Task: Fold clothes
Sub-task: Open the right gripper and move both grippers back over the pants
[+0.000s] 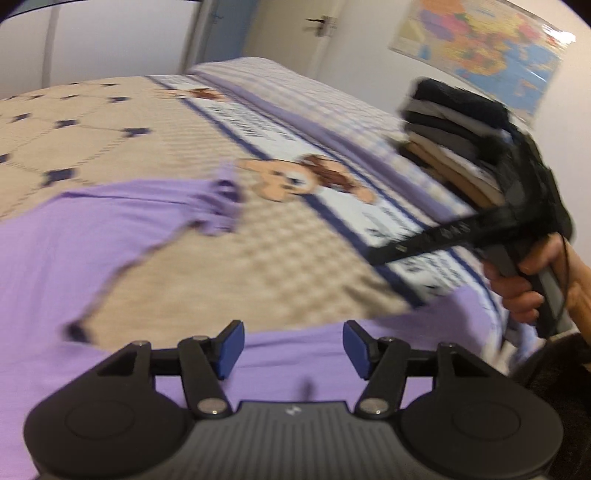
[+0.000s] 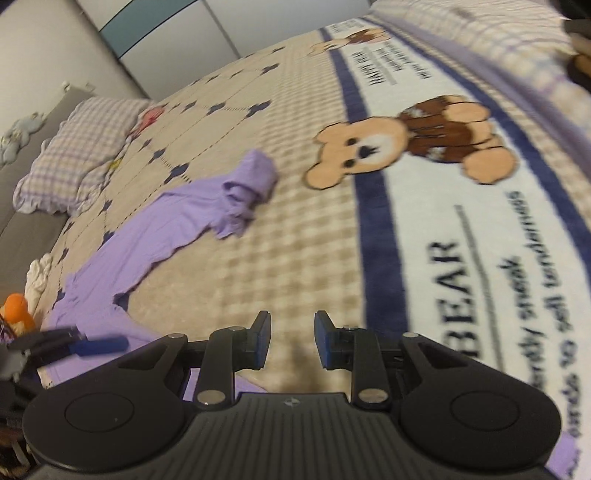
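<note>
One bed fills both wrist views, covered by a beige quilted blanket with dark blue clover marks, a blue-bordered white band of printed text, and two cartoon bear prints along that band. At the far side a lilac checked bedcover lies beyond the band. Room features: a pale wall with one door handle, one coloured map pinned up at the right in the left wrist view, and a pale wardrobe front with a teal strip in the right wrist view. One checked pillow sits at the head of the bed, against a grey headboard. One stack of folded clothes, in black, grey and tan layers, rests on the checked cover behind the right gripper's body.

One purple garment lies spread on the blanket, its sleeve bunched toward the nearer bear; it extends beneath both grippers.

Two grippers are present. Left gripper: blue pads apart, jaws open above the purple cloth, nothing between them. Right gripper: jaws parted by a narrower gap, empty, over bare blanket just beside the garment's edge. One hand grasps the right gripper's handle. Both views show motion blur. At the left edge of the right wrist view are one orange object and one white cloth, neither clearly identifiable.
</note>
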